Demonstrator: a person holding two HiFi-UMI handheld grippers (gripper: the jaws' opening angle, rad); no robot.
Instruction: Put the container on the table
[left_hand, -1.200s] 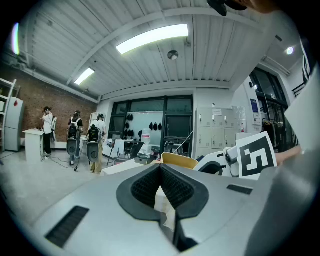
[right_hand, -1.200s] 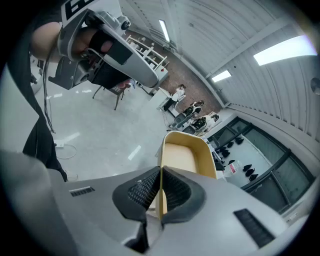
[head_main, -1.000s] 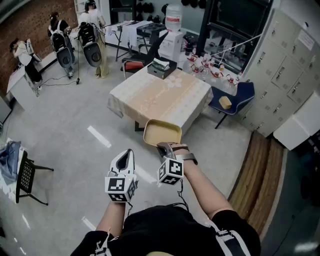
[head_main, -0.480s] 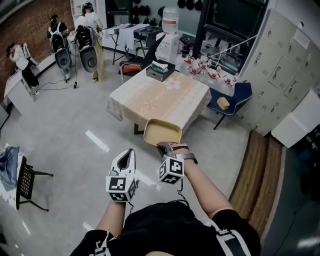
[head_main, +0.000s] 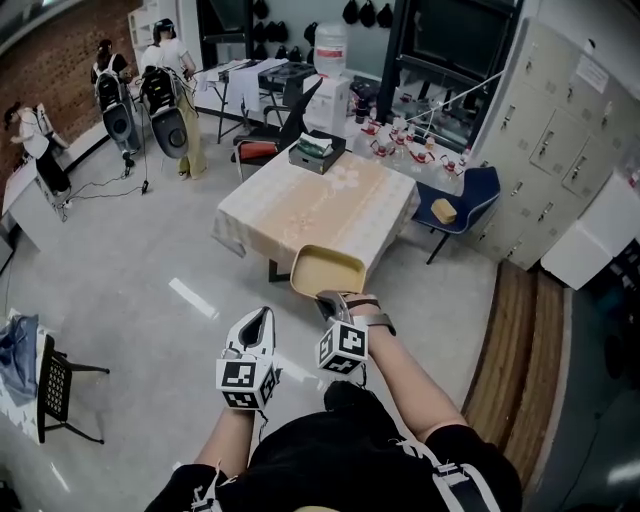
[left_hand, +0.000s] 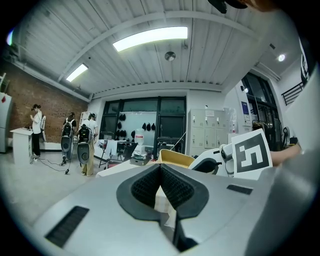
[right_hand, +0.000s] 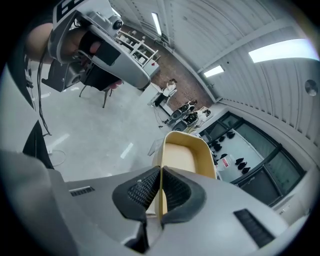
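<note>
Grey floor lies below the yellow container, held up near the desk; right claw is clamped on its near rim, left claw is closed and empty

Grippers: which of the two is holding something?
The right gripper, clamped on the rim of the yellow container; the left gripper has its jaws together with nothing between them.
</note>
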